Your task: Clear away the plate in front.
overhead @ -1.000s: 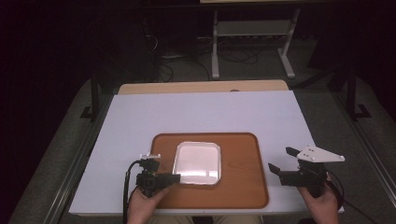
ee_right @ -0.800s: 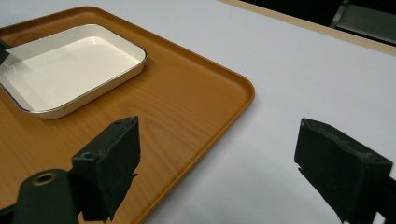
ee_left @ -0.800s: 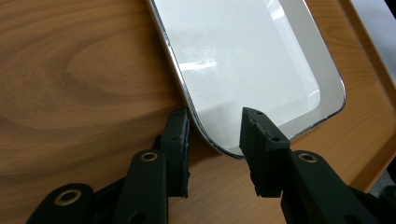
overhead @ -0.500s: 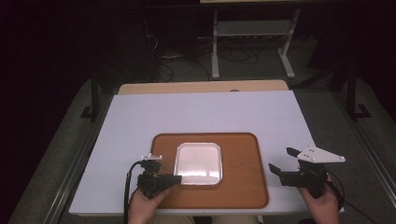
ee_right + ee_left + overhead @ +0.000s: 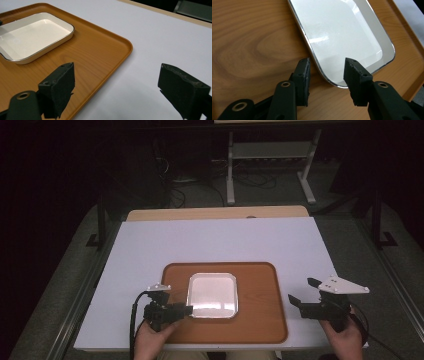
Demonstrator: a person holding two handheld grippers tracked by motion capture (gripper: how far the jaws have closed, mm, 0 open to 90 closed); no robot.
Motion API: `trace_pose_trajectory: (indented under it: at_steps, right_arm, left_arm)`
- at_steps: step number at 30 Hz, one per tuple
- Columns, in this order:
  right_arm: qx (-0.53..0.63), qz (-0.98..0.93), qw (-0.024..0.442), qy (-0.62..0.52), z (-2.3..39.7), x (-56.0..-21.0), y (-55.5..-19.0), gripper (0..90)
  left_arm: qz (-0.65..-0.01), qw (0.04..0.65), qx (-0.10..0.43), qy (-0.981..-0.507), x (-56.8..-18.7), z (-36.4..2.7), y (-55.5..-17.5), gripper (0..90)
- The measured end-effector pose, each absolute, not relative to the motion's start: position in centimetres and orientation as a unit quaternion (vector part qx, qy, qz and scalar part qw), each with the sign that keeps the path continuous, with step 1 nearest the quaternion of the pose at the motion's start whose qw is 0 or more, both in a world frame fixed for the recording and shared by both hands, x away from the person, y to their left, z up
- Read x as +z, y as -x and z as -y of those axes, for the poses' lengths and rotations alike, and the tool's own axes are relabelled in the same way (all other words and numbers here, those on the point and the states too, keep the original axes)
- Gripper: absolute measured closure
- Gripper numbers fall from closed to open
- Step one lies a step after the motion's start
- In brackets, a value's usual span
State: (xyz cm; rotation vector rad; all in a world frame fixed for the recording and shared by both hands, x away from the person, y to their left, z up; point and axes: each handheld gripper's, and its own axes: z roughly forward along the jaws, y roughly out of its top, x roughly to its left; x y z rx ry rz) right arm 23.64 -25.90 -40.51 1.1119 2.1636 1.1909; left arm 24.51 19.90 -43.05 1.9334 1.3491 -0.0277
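Bench (image 5: pixel 150 250) under a white sheet, well lit. Wooden tray (image 5: pixel 260 320) sits on it near the person's edge, raised lip all round, grain finish, looks rigid.

White dish (image 5: pixel 212 295), shallow and rectangular with rounded corners and a thin metal-looking rim, lies flat on the tray. Judged stiff, light, enamel-like: glossy, so likely slippery, and it may chip if knocked. No handle; the thin raised rim is the only hold, best taken at a corner or mid-edge, one pad inside, one outside.

Left gripper (image 5: pixel 327 75): jaws have just been opening, now parted and straddling the dish's near corner, rim between them, pads not pressing on it.

Right gripper (image 5: pixel 117 87): jaws spread wide, nothing between them, over the tray's corner edge; the dish lies well ahead, off to the left.
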Motion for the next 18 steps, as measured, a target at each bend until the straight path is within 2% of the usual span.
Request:
trace_pose_trajectory:
  at_steps: [18]
  right_arm:
    - [0.423, -0.772, 0.213, -0.424, 26.4, -41.0, -23.9, 13.2]
  left_arm:
    - [-0.475, 0.427, 0.013, -0.769, -42.3, -20.8, -25.6, 48.6]
